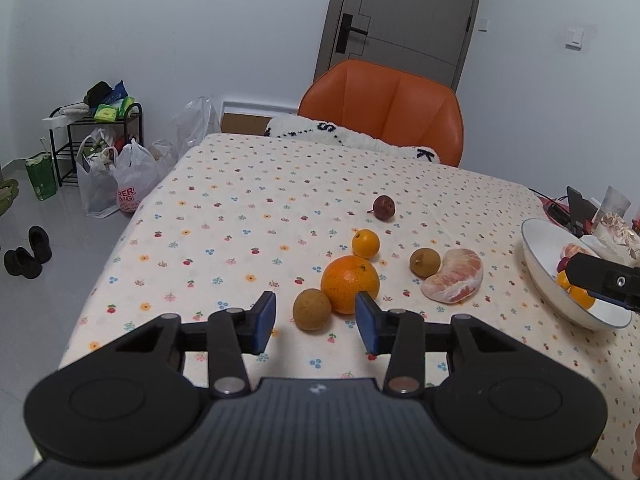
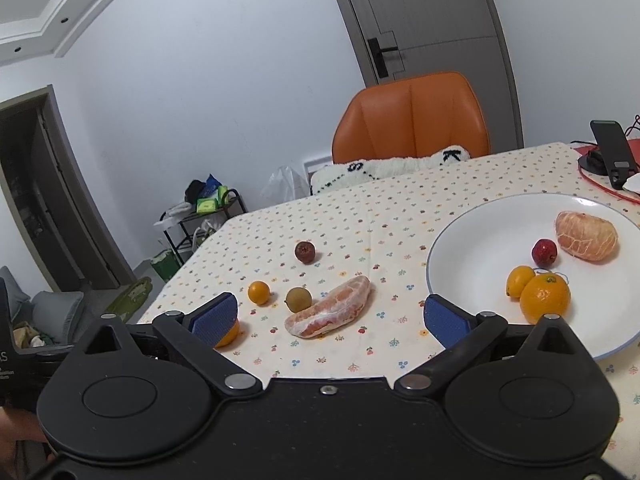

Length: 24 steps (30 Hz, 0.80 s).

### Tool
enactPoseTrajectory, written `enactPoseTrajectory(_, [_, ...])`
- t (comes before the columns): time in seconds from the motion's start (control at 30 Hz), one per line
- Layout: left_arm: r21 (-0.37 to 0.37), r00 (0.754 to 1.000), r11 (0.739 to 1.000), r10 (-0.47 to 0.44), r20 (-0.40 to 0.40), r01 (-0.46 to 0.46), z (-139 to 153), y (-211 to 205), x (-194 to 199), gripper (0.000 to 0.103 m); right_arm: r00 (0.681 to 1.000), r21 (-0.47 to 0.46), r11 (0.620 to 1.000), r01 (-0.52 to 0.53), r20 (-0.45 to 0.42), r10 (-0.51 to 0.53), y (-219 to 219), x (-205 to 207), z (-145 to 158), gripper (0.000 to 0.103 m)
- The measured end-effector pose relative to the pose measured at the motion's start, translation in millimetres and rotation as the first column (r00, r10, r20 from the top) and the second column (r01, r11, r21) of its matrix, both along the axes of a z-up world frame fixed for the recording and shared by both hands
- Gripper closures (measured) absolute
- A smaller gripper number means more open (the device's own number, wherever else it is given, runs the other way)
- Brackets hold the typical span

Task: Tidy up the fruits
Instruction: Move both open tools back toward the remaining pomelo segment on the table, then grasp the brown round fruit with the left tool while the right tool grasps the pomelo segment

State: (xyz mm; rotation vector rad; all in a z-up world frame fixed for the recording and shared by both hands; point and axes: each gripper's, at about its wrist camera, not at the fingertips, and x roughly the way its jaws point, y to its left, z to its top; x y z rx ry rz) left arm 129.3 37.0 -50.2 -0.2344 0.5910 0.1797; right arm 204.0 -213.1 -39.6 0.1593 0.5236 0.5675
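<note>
Both tongs are spread wide with nothing between their blue pads. The left tongs hover low over the table, which is covered in a flowered cloth. In line with their gap sit a brown round fruit and, just behind and touching it, a large orange. A small orange lies just beyond the large one, and a dark red fruit sits farther back, apart from the rest. To the right are a second brown fruit and a peeled pomelo wedge, close beside each other.

The right tongs hang near the left edge of the white plate, with the pomelo wedge on the cloth ahead of their gap. On the plate rest a peeled citrus, a small red fruit, a small yellow-orange fruit and an orange; the last two touch.

An orange chair stands at the table's far side, with a white fluffy cushion on it. A phone stand sits beyond the plate.
</note>
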Motion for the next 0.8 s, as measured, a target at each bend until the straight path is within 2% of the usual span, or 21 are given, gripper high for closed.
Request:
enactPoseTrajectory(0.2, [-0.015,1.000,1.000,-0.013,-0.016,0.012,-10.6,4.2,9.9,0.061,1.000,-0.027,1.000,-0.001,-0.027,0.000,11.7,10.3,-5.9,0.008])
enactPoseTrajectory(0.3, [-0.025,0.999,0.999,-0.024,-0.024,0.024,-15.3,5.0,14.6,0.067,0.999,-0.047,0.999,-0.004,-0.036,0.003,21.7,16.5,-9.6,0.008])
enactPoseTrajectory(0.37, [-0.025,0.999,0.999,-0.035,-0.033,0.034,-17.6,5.2,17.7,0.080,0.999,-0.058,0.998,-0.002,-0.047,0.000,28.5,22.3,-13.3,0.008])
enactPoseTrajectory(0.4, [-0.024,0.999,0.999,-0.032,-0.035,0.031,-18.2,5.7,18.1,0.081,0.999,-0.063,0.998,-0.002,-0.051,-0.002,32.1,25.0,-15.2,0.008])
enactPoseTrajectory(0.8, [-0.036,1.000,0.999,-0.004,-0.006,0.003,-7.4,23.7,13.3,0.081,0.996,-0.119,0.993,-0.011,-0.087,0.001,63.8,47.9,-30.5,0.008])
